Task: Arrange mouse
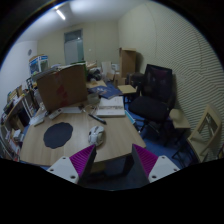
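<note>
Gripper view, raised well above a wooden desk (105, 140) and looking down along it into an office room.

Gripper (113, 158): held high, level, fingers spread wide apart; magenta pads (82, 158) face each other across an empty gap. Nothing held, nothing touched.

Black office chair (152, 95): beside the desk, beyond the right finger.

Cardboard box (62, 86): upright at the desk's far part.

Round dark mouse mat (58, 134): flat on the desk, ahead of the left finger.

Mouse (96, 135): pale, on the desk just beside the mat, beyond the fingers and well apart from them.
</note>
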